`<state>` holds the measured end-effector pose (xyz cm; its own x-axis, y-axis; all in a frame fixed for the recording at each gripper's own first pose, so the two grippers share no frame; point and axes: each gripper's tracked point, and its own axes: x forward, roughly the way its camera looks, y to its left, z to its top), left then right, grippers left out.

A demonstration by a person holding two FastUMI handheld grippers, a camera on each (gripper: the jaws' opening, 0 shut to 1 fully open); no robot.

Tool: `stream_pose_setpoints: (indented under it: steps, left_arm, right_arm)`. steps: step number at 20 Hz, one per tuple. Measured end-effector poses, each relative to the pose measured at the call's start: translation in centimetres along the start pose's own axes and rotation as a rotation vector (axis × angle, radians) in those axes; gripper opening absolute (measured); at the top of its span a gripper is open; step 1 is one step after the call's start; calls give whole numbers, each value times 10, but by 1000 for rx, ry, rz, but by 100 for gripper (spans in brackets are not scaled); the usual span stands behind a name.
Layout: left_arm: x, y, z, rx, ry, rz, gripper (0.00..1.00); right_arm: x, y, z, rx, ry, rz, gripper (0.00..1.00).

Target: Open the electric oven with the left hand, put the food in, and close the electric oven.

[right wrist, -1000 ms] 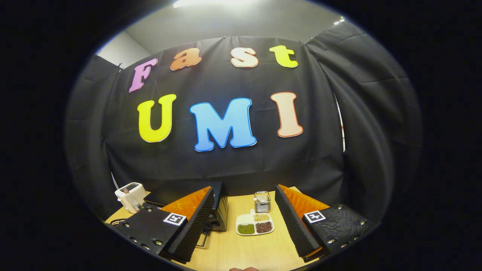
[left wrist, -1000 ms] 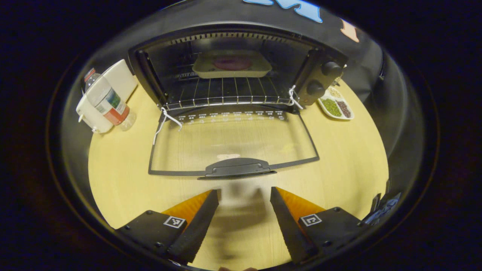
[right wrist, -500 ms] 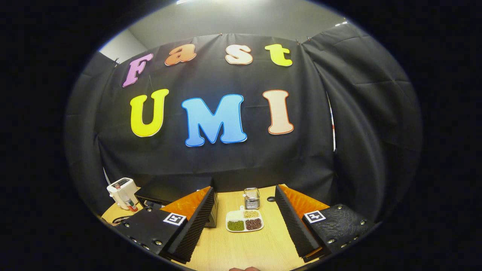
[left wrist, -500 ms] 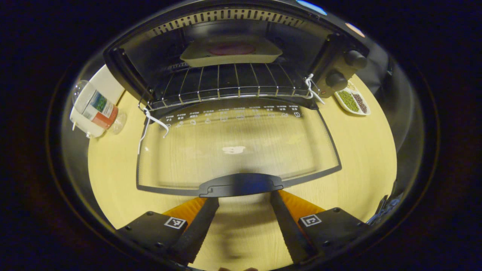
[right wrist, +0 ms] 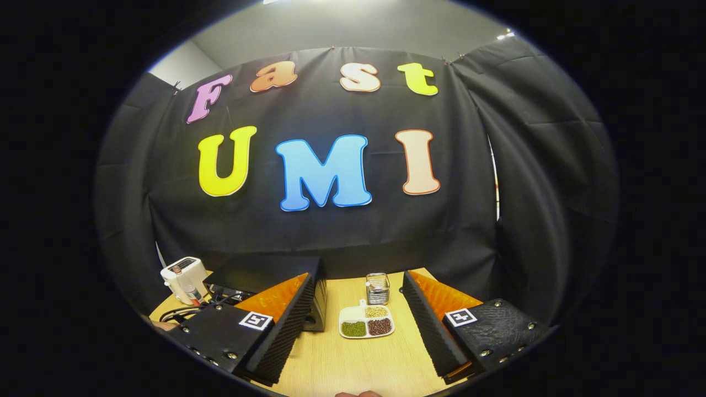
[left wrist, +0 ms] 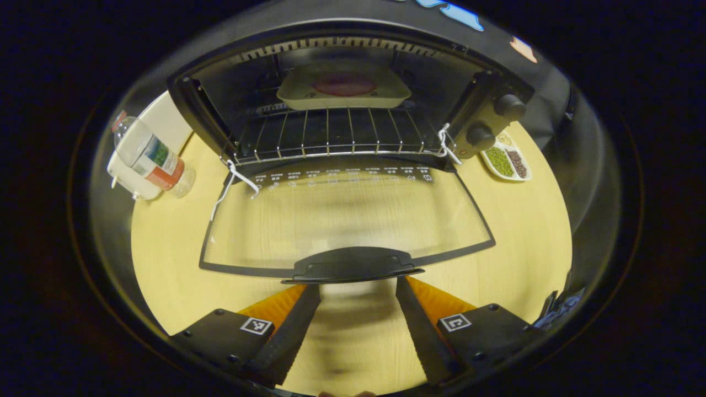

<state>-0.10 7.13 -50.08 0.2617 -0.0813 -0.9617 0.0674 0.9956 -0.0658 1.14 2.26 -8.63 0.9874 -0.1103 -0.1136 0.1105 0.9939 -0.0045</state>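
Left gripper (left wrist: 357,286) fingers apart, tips just under black door handle (left wrist: 353,264) of lowered glass oven door (left wrist: 347,220), holding nothing. Beyond door: black electric oven (left wrist: 485,118) gaping, cream tray with round reddish food (left wrist: 345,85) on wire rack (left wrist: 331,138), deep inside. Clear plastic bottle (left wrist: 149,157) off to left. Right gripper (right wrist: 357,300) spread and empty, above pale wooden table (right wrist: 358,364); white divided dish of beans (right wrist: 367,325) between its fingers, farther out.
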Motion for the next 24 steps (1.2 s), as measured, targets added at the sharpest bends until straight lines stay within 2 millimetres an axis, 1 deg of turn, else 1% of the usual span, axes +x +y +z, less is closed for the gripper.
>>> stream_pose_setpoints:
  steps: [1, 2, 3, 4, 5, 6, 7, 9, 10, 11, 12, 15, 16, 17, 18, 20, 21, 22, 23, 24]
  left_arm:
    - [-4, 0, 2, 1, -11, 0, 98]
    - [-7, -1, 3, 1, -21, -1, 98]
    - [-10, -1, 4, -2, -32, -3, 94]
    - [-14, -1, 6, -4, -41, -5, 98]
    - [-17, -1, 7, -3, -53, -6, 98]
    - [-20, -1, 8, -2, -64, -5, 94]
    - [-24, -1, 10, -1, -77, -3, 98]
    - [-30, 2, 14, 18, -111, 15, 92]
    - [-34, 3, 17, 33, -130, 29, 92]
    - [-37, 5, 22, 52, -151, 43, 98]
    - [-40, 5, 27, 68, -172, 54, 95]
    - [-52, 6, 43, 85, -218, 68, 95]
    - [-55, 7, 47, 83, -228, 69, 98]
    - [-58, 7, 51, 81, -239, 70, 98]
    - [-62, 6, 54, 80, -251, 71, 95]
    - [-67, 8, 62, 85, -271, 76, 95]
    - [-72, 10, 66, 86, -283, 78, 98]
    - [-83, 12, 71, 86, -302, 80, 98]
    - [-90, 13, 72, 88, -330, 84, 99]
    - [-99, 12, 78, 91, -368, 86, 95]
  right_arm:
    - [1, 3, 0, -3, -3, 7, 98]
    - [0, 6, 1, -6, -6, 12, 98]
    - [0, 9, 1, -12, -8, 17, 98]
    - [0, 11, 3, -17, -10, 22, 98]
    - [-2, 11, 4, -20, -12, 25, 98]
    - [-4, 12, 4, -21, -14, 27, 98]
    - [-5, 12, 4, -19, -14, 27, 98]
    - [-6, 13, 2, -15, -10, 31, 98]
    - [-8, 11, 1, -16, -6, 31, 98]
    - [-8, 10, -1, -16, -3, 29, 98]
    - [-7, 9, -3, -16, 1, 28, 98]
    - [-8, 7, -3, -16, 7, 29, 98]
    - [-7, 7, -4, -21, 7, 29, 98]
    - [-7, 6, -3, -25, 7, 28, 98]
    - [-6, 6, -2, -27, 5, 28, 98]
    - [-4, 9, -2, -29, 6, 31, 98]
    - [5, 10, -3, -30, 9, 35, 98]
    - [5, 13, -3, -33, 10, 40, 98]
    - [6, 14, -2, -38, 9, 43, 98]
    - [6, 17, 0, -42, 6, 47, 98]
